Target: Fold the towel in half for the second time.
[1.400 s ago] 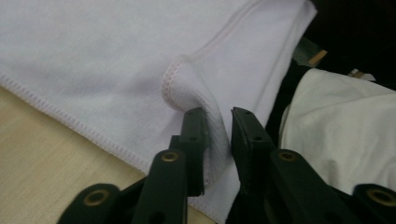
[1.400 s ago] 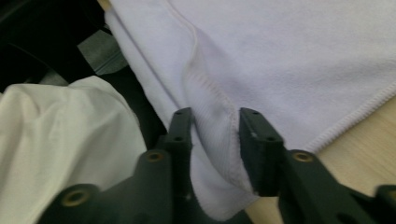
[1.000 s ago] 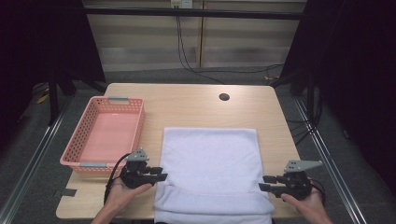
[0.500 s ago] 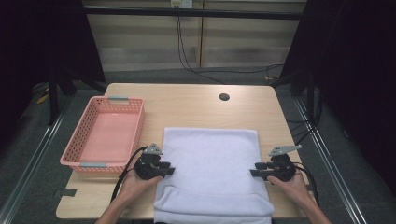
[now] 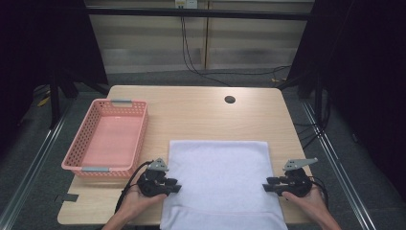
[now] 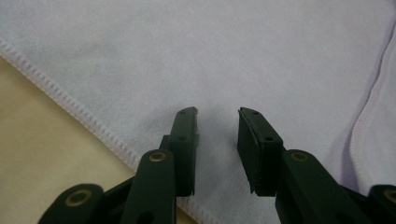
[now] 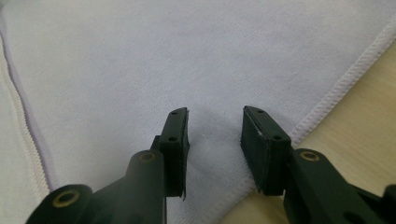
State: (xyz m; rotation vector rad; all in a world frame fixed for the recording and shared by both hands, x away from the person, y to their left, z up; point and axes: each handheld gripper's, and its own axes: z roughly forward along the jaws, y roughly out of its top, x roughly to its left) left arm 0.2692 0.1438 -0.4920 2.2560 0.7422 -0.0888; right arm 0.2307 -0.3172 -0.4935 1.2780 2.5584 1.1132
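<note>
Dark curtained surroundings, pale wooden worktop [image 5: 201,112] under the camera. Spread flat between the two claws: white terry-cloth towel [image 5: 218,177], near edge already doubled over in a narrow band, hem seam visible in both gripper views. Left claw [image 5: 173,185] over the towel's left edge, jaws parted and just narrowing, cloth [image 6: 224,56] beneath and between them but not yet pinched. Right claw [image 5: 266,185] mirrored on the right edge, jaws likewise apart and just closing over cloth [image 7: 187,51], nothing gripped. Judged early: edges about to be taken, folding proper ahead. Beyond the left claw, pink perforated plastic basket [image 5: 79,143], nothing inside.
</note>
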